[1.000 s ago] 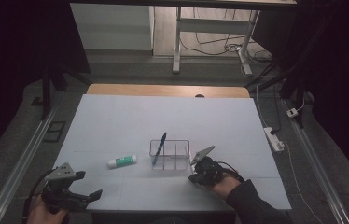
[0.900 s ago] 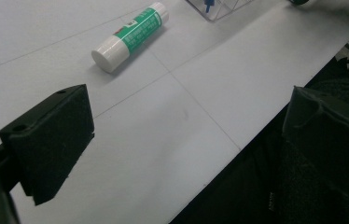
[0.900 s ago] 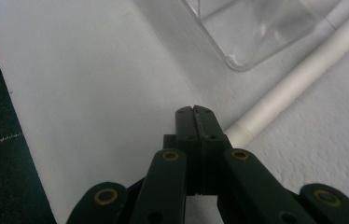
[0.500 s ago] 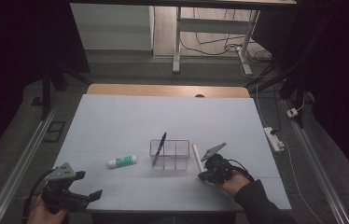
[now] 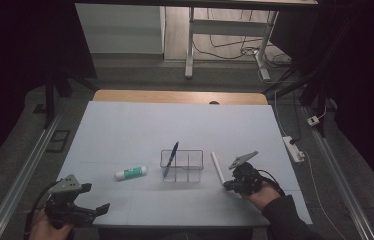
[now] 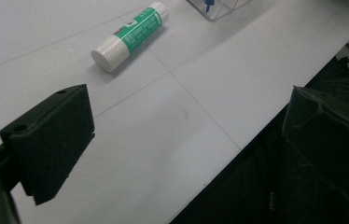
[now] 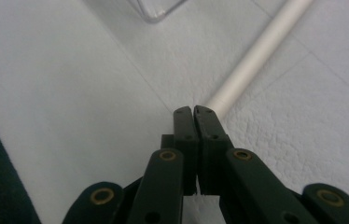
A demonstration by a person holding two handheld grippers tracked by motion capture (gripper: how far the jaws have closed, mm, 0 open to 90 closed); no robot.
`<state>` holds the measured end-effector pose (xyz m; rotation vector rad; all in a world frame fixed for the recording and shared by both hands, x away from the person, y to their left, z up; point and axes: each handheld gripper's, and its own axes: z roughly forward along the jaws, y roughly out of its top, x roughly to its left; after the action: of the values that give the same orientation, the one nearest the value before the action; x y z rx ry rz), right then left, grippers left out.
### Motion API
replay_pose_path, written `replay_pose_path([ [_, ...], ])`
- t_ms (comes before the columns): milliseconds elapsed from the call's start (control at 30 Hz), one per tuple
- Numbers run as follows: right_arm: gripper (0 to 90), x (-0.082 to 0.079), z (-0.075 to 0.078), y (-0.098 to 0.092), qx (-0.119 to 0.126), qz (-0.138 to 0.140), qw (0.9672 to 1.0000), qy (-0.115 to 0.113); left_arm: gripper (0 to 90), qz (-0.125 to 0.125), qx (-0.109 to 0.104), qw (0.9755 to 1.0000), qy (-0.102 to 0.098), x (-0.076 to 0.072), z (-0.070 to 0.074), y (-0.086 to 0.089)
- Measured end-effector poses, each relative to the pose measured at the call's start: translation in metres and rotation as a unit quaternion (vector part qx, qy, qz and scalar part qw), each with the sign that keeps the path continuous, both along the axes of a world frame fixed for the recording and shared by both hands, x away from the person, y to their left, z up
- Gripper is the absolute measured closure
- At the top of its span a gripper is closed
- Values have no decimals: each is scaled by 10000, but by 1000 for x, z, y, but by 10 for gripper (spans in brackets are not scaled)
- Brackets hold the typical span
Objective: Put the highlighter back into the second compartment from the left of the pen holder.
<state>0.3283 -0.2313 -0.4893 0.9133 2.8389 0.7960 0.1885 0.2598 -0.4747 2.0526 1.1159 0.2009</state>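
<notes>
White stick (image 5: 217, 168), thin, matte, straight, lies flat on tabletop (image 5: 125, 130), its near end right at tips of right hand-held gripper (image 7: 194, 110). Jaws pressed together, nothing between them; tips beside stick end, contact unclear.

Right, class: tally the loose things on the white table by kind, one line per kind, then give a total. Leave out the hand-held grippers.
Glue stick: 1
Blue pen, standing in the organiser: 1
Clear organiser box: 1
White rod: 1
Total: 4
</notes>
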Motion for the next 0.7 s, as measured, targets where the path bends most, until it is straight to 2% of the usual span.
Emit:
replay_pose_path([
  [100, 810, 2, 6, 0, 45, -126, 9998, -135, 24, 11, -12, 10000, 5, 0, 0, 0],
  [200, 692, 10, 11, 2, 104, -516, 9983, -240, 24, 5, 3, 10000, 10, 0, 0, 0],
  [300, 554, 22, 16, 7, 130, -916, 9952, -318, 24, 2, 7, 10000, 14, 1, 0, 0],
  [433, 411, 38, 17, 16, 178, -1292, 9908, -368, 24, -3, 0, 10000, 15, 1, 0, 0],
  [567, 395, 52, 12, 24, 80, -1478, 9881, -409, 24, -2, -4, 10000, 17, 1, 0, 0],
  [700, 439, 66, 5, 30, 19, -1654, 9854, -406, 24, -9, 5, 10000, 21, 1, 0, 0],
])
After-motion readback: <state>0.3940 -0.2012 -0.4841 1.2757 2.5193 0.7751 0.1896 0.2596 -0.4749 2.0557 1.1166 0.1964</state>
